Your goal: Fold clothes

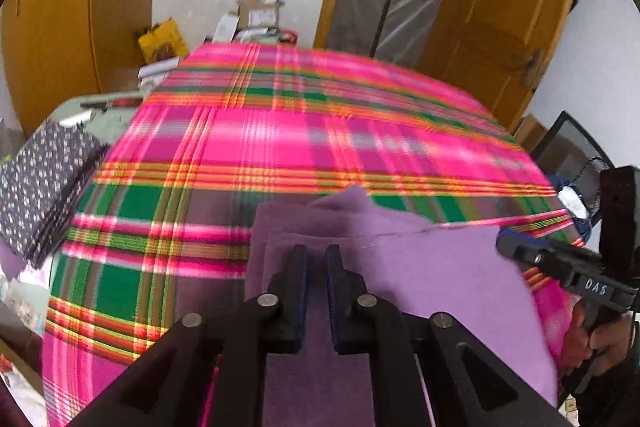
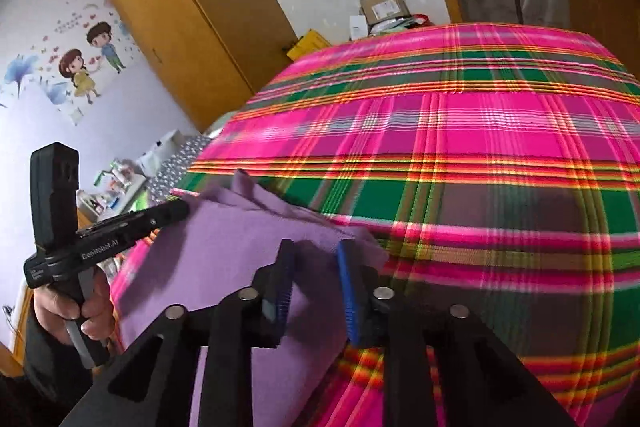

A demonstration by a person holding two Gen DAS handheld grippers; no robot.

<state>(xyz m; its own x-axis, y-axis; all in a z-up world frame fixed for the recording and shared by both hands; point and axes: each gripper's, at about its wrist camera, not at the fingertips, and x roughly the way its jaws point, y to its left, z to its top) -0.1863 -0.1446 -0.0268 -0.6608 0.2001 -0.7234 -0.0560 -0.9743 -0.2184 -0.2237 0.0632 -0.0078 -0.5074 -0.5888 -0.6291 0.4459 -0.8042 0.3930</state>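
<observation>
A purple cloth [image 1: 440, 267] [image 2: 224, 251] lies partly folded on the near edge of a bed with a pink and green plaid cover [image 1: 280, 131] [image 2: 480, 131]. My left gripper [image 1: 317, 259] [image 2: 182, 211] is at the cloth's left edge, its jaws narrow and pinched on the cloth, which rises toward them. My right gripper [image 2: 316, 255] [image 1: 504, 243] is at the cloth's right corner. Its jaws stand apart with the cloth seen between them, and the pads do not press on it. A hand [image 2: 76, 307] holds the left tool.
A folded dark dotted fabric [image 1: 44, 187] lies at the bed's left side. Cardboard boxes [image 1: 256, 15] and a yellow bag [image 1: 162, 41] sit beyond the far edge, by a wooden wardrobe [image 2: 192, 27]. A black mesh chair [image 1: 568, 147] stands at the right.
</observation>
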